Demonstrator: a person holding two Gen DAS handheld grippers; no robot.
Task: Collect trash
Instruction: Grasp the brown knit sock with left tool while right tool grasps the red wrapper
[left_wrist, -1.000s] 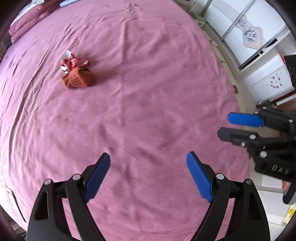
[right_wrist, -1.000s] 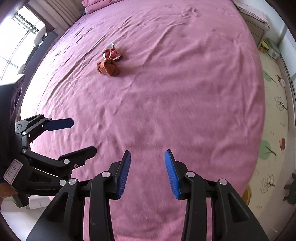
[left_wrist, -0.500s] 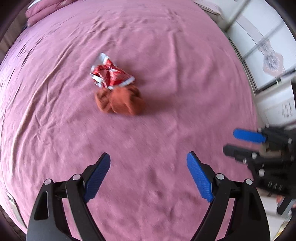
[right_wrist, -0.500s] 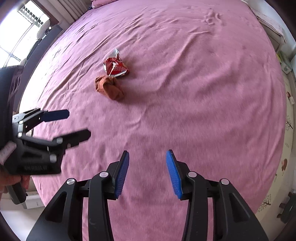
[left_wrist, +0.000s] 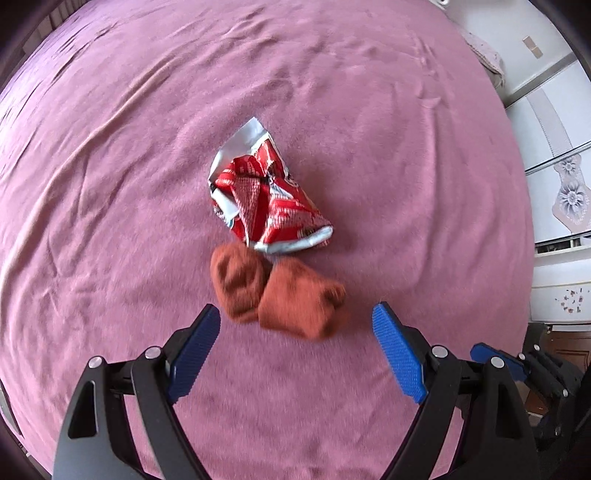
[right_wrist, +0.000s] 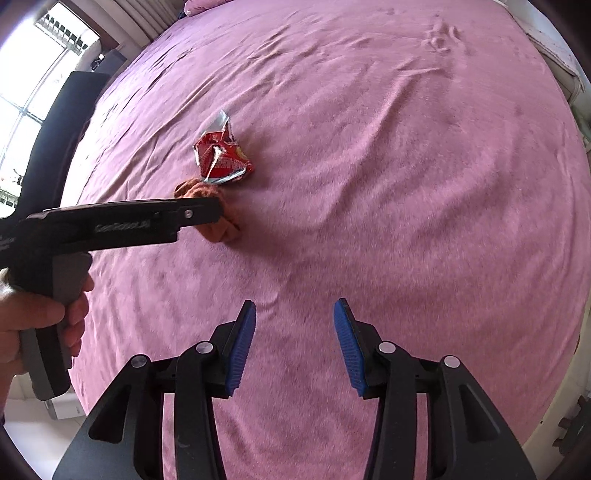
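Left wrist view: left gripper (left_wrist: 295, 328) fingers wide, empty, rust socks (left_wrist: 280, 295) between tips; crumpled wrapper (left_wrist: 266, 199) beyond. Reach past socks, pinch wrapper only.

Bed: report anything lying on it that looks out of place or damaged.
Two things lie mid-bed: a crumpled red wrapper, torn open with its silver lining showing, and touching it a balled-up rust-brown sock. Neither belongs on bedding. The left gripper is open near the sock.

pink bedspread (left_wrist: 388, 110): wrinkled | rust-brown sock bundle (left_wrist: 280, 295): on bedspread | window (right_wrist: 33, 96): bright
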